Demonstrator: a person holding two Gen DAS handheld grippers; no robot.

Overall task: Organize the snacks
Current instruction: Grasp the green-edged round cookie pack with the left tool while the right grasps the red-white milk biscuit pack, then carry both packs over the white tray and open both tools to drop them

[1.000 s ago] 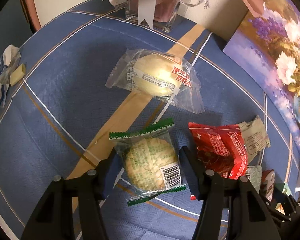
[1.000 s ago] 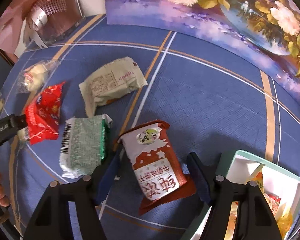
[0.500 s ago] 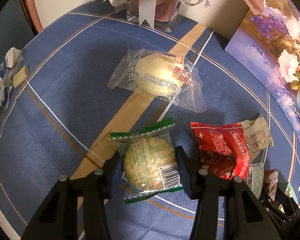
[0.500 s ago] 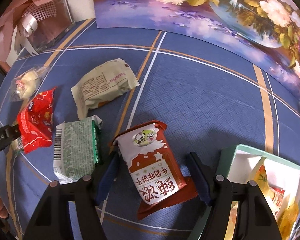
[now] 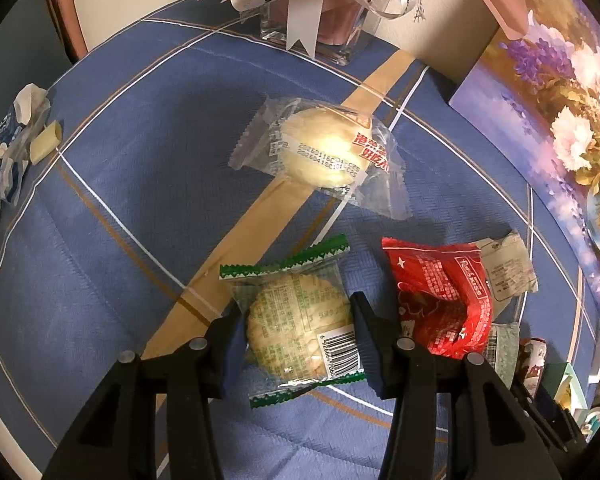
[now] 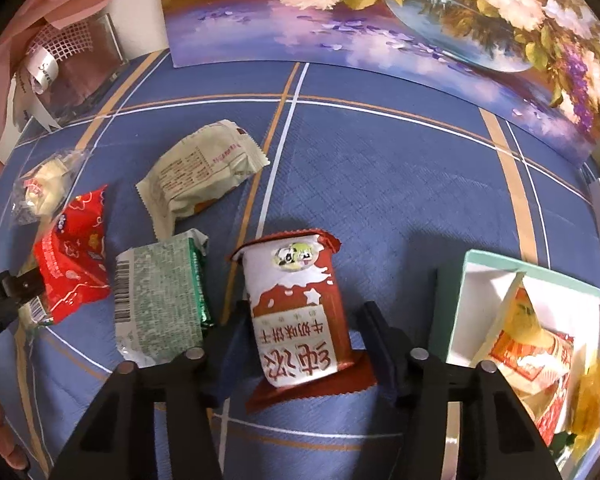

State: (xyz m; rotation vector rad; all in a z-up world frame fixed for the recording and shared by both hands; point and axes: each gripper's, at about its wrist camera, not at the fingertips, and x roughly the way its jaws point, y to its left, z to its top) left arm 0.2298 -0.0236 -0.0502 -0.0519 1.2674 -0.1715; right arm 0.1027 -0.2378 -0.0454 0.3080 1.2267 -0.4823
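The left gripper (image 5: 298, 326) points steeply down over a blue tablecloth (image 5: 140, 184), its jaws narrowed until both fingers press the sides of a green-edged cracker packet (image 5: 296, 330) lying between them. Just right of it lies a red snack bag (image 5: 440, 300), and farther up the cloth a clear-wrapped bun (image 5: 324, 152). The right gripper (image 6: 300, 330) has just been closing on a red-and-white biscuit packet (image 6: 296, 308); its left finger touches the wrapper, while whether the right finger presses it cannot be told. Beside that packet lie a green wafer pack (image 6: 156, 300) and a cream pastry pack (image 6: 200, 172). At the right stands a mint-rimmed box (image 6: 480, 264) with snacks already inside.
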